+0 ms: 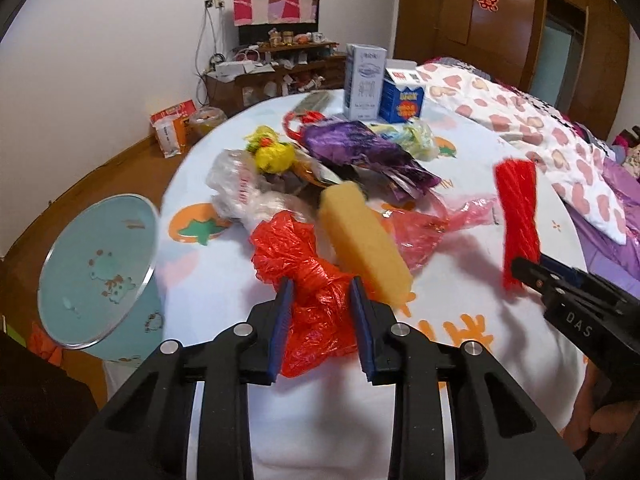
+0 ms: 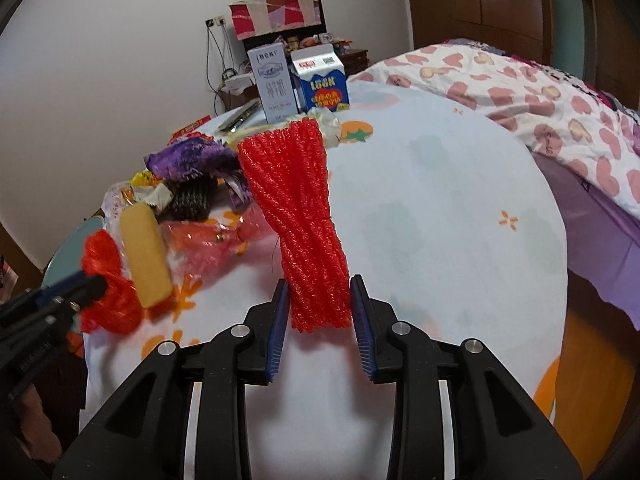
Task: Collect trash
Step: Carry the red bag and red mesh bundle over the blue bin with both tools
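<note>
The left gripper had its blue pads pinched on a crumpled red plastic bag at the near edge of the table. The right gripper pinched the lower end of a red foam net, which stood upright above the tablecloth.

Just beside the red bag lay a yellow sponge, with a pink plastic bag behind it. Farther back sat the rest of the trash: a clear bag, a yellow wrapper and a purple wrapper, all bunched together.

At the far edge of the table stood two cartons, a tall grey one and a blue milk carton, touching side by side; whether anything was in them could not be told.

A light blue bin stood off the left side of the table, tilted toward the camera, and only small specks showed inside
</note>
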Demonstrator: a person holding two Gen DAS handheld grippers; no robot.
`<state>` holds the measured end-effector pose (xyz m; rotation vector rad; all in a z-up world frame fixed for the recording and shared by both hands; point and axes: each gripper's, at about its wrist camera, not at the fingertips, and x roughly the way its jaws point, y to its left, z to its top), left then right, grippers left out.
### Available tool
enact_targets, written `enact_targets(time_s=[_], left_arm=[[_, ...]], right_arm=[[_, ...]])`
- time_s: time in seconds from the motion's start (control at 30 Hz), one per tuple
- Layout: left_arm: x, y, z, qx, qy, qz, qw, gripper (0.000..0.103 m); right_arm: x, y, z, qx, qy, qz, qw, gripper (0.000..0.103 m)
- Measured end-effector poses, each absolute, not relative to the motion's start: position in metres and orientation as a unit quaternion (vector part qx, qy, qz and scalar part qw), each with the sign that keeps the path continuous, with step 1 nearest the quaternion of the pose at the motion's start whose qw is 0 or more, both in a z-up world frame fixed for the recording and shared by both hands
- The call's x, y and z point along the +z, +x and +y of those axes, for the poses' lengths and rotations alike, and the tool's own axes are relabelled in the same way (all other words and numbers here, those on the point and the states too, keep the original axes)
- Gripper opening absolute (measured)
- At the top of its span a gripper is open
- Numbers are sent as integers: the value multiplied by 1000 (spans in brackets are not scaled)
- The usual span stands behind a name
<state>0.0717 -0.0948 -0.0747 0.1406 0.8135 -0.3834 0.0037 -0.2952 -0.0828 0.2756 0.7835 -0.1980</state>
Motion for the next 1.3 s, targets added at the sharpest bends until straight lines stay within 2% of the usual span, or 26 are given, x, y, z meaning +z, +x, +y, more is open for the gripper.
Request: enact_targets(time_s=[0.1,0.17,0.2,0.23,0.33,0.77,1.3], left_arm=[[-73,74,-82,-173,58,392,902,29],[-71,76,-74,-164,51,392,904,29],[-69,77,-71,-161,47,391,905,29],[-68,77,-68,-160,45,390,906,29],[-57,74,-60,-155,42,375,913,29],[-25,84,-11,-104,23,331,938,29],[-27,113,74,19,11,332,943,29]], right_arm=[[-85,0,-298,-100,137,383,908,33],[-85,-2,-299,-101,141,384,907,40],[-85,-3,-298,-103,139,383,907,38],[-84,-3,-297,-107,130,382,909,19],[-79,-5,-290,-102,112,378,913,11],[-34,-8,-276,-107,96,318,937,11],[-36,63,-173,13,50,344,938,11]])
